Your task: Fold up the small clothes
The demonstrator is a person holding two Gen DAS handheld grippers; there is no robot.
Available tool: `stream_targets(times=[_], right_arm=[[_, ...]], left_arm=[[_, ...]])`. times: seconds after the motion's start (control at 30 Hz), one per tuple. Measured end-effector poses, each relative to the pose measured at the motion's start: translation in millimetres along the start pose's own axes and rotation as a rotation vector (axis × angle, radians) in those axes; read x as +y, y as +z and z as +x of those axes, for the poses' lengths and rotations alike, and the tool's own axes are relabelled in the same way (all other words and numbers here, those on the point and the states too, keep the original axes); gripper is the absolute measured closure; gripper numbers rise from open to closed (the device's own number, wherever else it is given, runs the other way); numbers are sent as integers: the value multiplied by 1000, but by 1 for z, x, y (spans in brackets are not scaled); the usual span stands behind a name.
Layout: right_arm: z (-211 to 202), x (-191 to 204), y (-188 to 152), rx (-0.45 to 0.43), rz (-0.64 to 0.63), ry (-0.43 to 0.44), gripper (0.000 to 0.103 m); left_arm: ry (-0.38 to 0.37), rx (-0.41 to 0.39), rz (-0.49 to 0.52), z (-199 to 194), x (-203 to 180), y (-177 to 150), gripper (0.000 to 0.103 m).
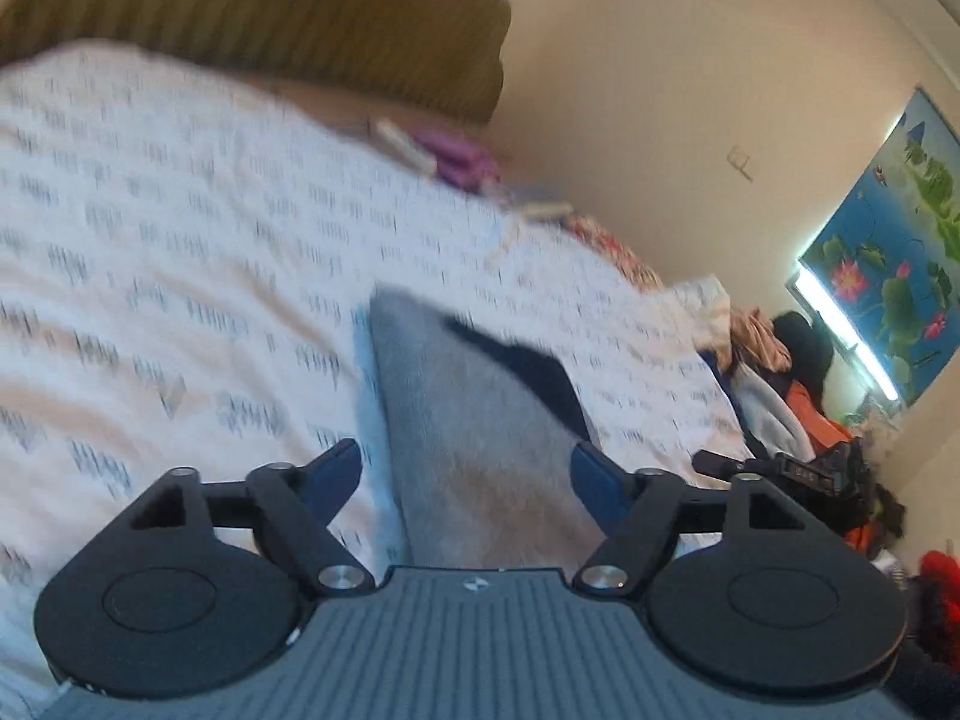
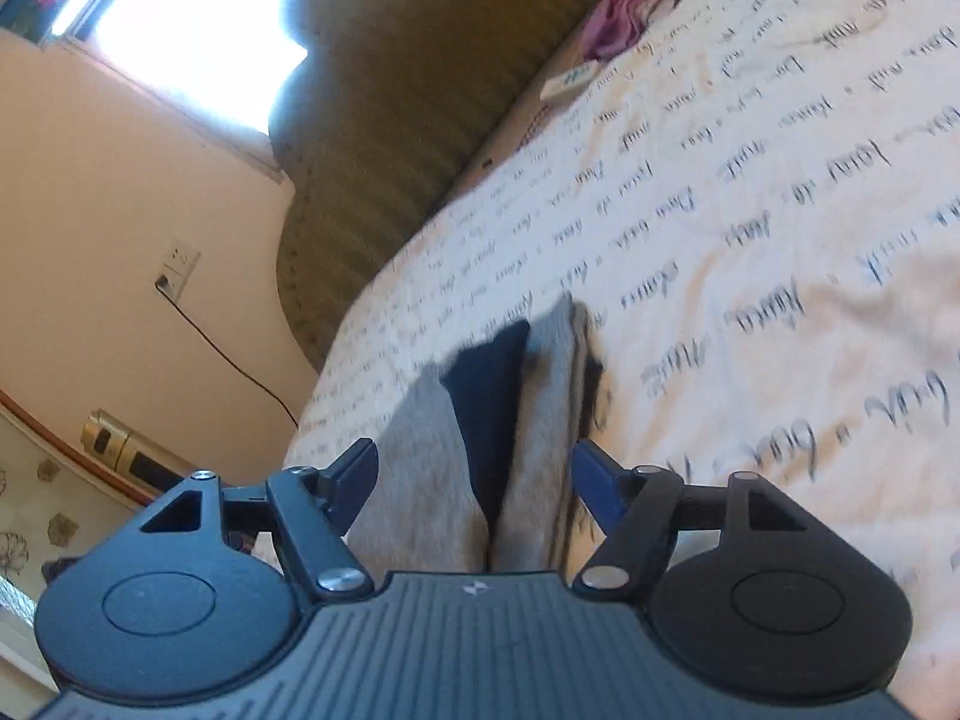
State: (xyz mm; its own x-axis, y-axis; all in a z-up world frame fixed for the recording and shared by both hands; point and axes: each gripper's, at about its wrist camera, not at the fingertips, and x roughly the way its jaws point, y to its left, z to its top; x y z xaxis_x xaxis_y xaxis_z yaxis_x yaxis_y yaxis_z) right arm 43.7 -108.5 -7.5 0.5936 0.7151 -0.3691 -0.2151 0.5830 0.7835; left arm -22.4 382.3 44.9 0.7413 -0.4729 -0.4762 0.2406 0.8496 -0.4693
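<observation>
A small grey garment with a dark navy part lies on the bed's white sheet printed with script. My left gripper is open, its blue-padded fingers wide apart on either side of the cloth. In the right wrist view the same grey garment shows folds around a navy strip. My right gripper is open too, fingers straddling the cloth. The view is blurred, and whether the pads touch the fabric cannot be told.
An olive ribbed headboard runs along the bed's far side, with a purple cloth and a white remote by it. A heap of clothes sits past the bed's edge. A wall socket with cable is on the wall.
</observation>
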Motion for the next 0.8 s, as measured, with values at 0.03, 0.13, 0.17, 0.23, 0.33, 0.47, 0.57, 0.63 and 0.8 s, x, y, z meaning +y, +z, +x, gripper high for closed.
stream_targets(times=[0.03,0.13,0.17,0.23,0.33,0.47,0.57,0.63,0.8], right_arm=[[14,2,12,-3,-18,5,32],[72,6,37,48,-43,-47,37],[89,6,42,74,-53,-70,43],[119,8,41,128,-85,-134,49],[147,11,34,207,-169,-193,98],[133,0,38,137,-196,-236,98],[131,-21,33,146,-111,-219,99],[119,-15,33,113,-70,-193,95],[68,36,10,-4,-119,-56,95]], left_arm=[[42,-50,74,0,-11,6,22],[70,-98,254,28,-48,-3,24],[48,-89,299,41,-60,-12,25],[22,-44,394,69,-81,-36,30],[-10,39,483,102,-93,-71,29],[-1,122,486,127,-80,-95,28],[-12,124,483,130,-76,-105,24],[-7,125,490,134,-76,-106,21],[-21,112,427,113,-77,-87,24]])
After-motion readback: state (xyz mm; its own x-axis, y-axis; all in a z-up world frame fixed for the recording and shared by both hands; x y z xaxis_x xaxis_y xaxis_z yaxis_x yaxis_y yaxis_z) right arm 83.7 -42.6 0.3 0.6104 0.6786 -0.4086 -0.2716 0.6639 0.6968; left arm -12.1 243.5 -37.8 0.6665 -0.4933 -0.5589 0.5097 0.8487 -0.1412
